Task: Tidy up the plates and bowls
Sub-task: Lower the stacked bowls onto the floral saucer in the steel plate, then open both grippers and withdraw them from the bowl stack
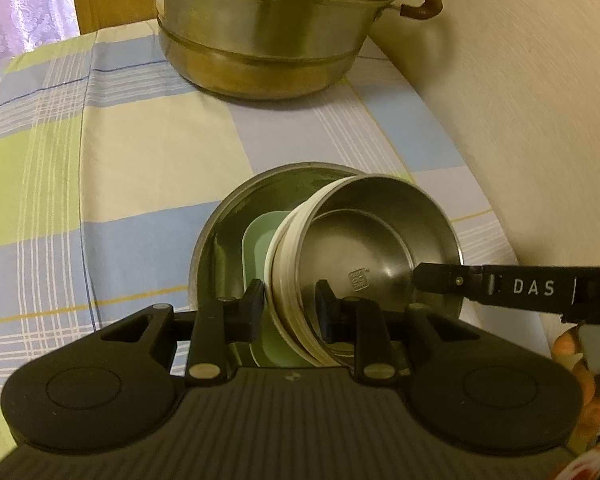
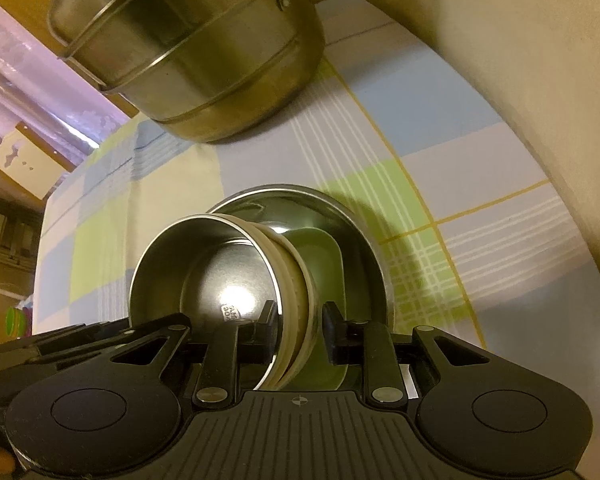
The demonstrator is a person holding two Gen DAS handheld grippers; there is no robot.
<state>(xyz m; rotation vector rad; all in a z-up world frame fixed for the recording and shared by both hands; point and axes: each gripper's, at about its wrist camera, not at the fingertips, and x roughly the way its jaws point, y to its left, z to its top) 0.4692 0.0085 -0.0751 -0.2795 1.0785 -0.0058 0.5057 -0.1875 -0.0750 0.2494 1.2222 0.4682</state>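
Overhead, bowl [image 1: 364,248] rim between jaws

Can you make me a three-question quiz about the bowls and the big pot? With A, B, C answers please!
1. Where is the big pot?
A. At the far end of the table, behind the bowls
B. Inside the steel bowl
C. On the floor

2. What colour is the small dish under the steel bowl?
A. Red
B. Pale green
C. Black

3. How is the steel bowl sitting?
A. Upside down
B. Flat on the cloth
C. Tipped up on its side

Answers:
1. A: the big pot stands on the checked cloth beyond the bowls.
2. B: the small dish shows pale green, lying in a wide steel plate.
3. C: the steel bowl leans with its open mouth facing sideways, and the left gripper has a finger on each side of its wall.
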